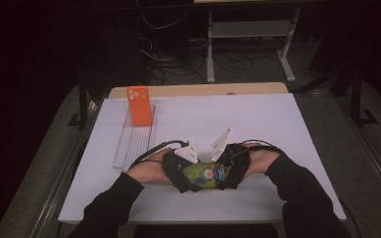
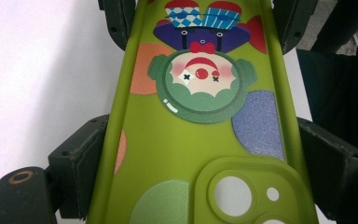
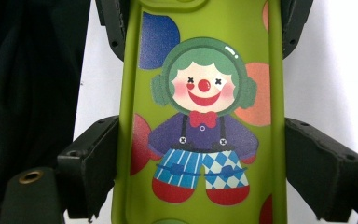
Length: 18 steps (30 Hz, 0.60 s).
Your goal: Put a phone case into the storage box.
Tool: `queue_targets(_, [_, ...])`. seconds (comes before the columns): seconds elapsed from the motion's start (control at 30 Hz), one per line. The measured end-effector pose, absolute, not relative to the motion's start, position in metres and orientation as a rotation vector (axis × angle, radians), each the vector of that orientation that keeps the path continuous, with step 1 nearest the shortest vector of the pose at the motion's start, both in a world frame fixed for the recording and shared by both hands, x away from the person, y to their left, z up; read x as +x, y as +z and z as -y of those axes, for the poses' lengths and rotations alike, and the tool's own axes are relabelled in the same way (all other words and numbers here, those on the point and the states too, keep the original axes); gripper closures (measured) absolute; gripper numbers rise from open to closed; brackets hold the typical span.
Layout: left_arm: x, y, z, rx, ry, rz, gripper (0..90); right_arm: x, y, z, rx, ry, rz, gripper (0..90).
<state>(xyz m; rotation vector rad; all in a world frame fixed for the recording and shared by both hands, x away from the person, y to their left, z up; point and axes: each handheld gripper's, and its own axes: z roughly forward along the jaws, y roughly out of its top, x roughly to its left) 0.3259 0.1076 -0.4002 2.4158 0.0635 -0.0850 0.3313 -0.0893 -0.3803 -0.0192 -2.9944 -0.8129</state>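
A lime-green phone case (image 1: 206,174) printed with a clown is held between both grippers over the near middle of the white table (image 1: 258,124). My left gripper (image 1: 189,177) grips the case's camera-hole end (image 2: 233,191), its two black pads (image 2: 81,158) pressed against the long edges. My right gripper (image 1: 226,173) holds the opposite end, at the clown's legs (image 3: 200,168), with pads (image 3: 326,172) tight on both edges. Each gripper view also shows the other gripper's jaws at the far end of the case. An orange phone (image 1: 139,105) stands at the back left.
A clear ridged tray (image 1: 135,141) lies along the table's left side, and the orange phone leans at its far end. Dark sleeves (image 1: 297,193) come in from the bottom. A white desk frame (image 1: 250,34) and cables stand beyond the table.
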Motion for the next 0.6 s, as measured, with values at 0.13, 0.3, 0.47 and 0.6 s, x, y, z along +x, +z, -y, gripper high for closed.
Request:
queue_targets(0.13, [0.3261, -0.4003, -0.1074, 2.423, -0.103, -0.064, 14.5, 0.3308, -0.3806, 0.0890, -0.009, -0.808, 2.993, 15.1])
queue_targets(0.3, [0.3256, -0.3992, -0.1072, 2.427, -0.089, -0.058, 15.4, 0.3304, -0.3810, 0.0888, -0.001, -0.811, 2.997, 14.9])
queue_targets(0.47, [0.3262, -0.3971, -0.1078, 2.411, -0.071, -0.089, 15.7, 0.3316, -0.3804, 0.0895, -0.027, -0.839, 3.007, 13.5])
queue_targets(0.6, [0.3292, -0.3952, -0.1110, 2.407, -0.057, -0.117, 15.8, 0.3347, -0.3774, 0.0958, -0.099, -0.874, 3.015, 7.0])
